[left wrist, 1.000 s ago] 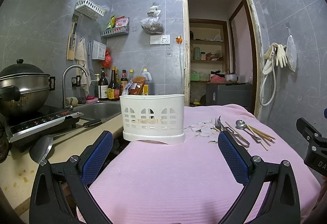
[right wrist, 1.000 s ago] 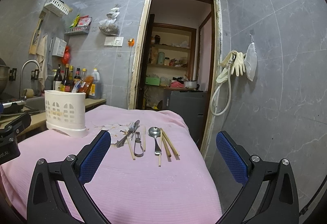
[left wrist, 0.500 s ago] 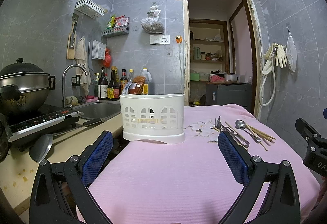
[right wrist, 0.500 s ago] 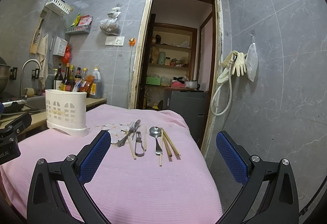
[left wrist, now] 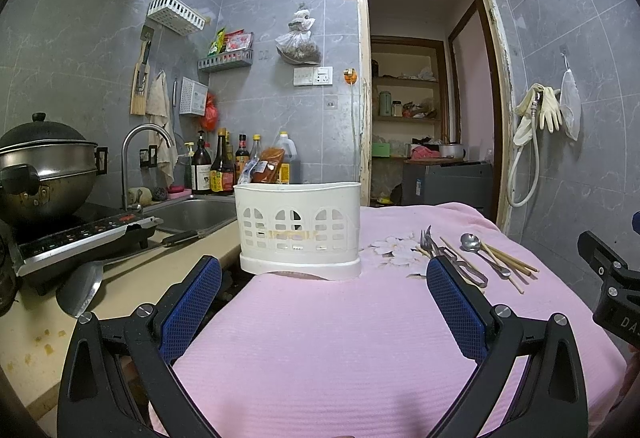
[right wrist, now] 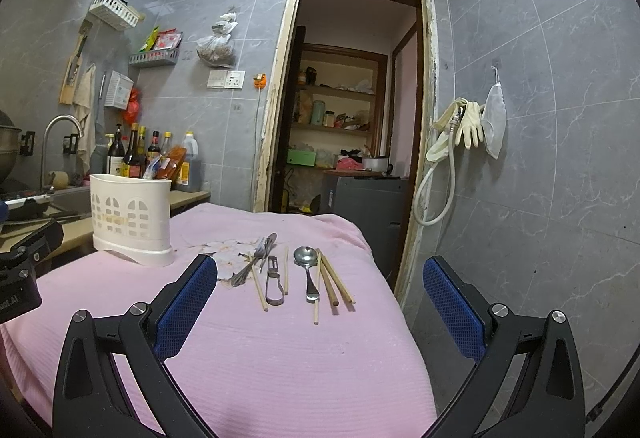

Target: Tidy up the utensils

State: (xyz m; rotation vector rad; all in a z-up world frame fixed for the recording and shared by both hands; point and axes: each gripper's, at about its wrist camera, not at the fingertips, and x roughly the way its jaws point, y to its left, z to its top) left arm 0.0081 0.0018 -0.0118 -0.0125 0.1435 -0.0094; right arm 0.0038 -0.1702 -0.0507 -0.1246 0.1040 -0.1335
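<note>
Plainly, with both the left claw (left wrist: 323, 302) and right claw (right wrist: 320, 302) wide open and empty, the right did best descending squarely over the spoon (right wrist: 307, 270), clear of the chopsticks (right wrist: 335, 281), before carrying it to the holder (right wrist: 132, 220).

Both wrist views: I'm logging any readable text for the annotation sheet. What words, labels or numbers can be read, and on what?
"DA", cut off by the frame edge: on the right gripper's body.
"ooLAI", partly cut off: on the left gripper's body.
Bottle labels: too small to read.
Induction cooker panel: markings blurred.
</note>
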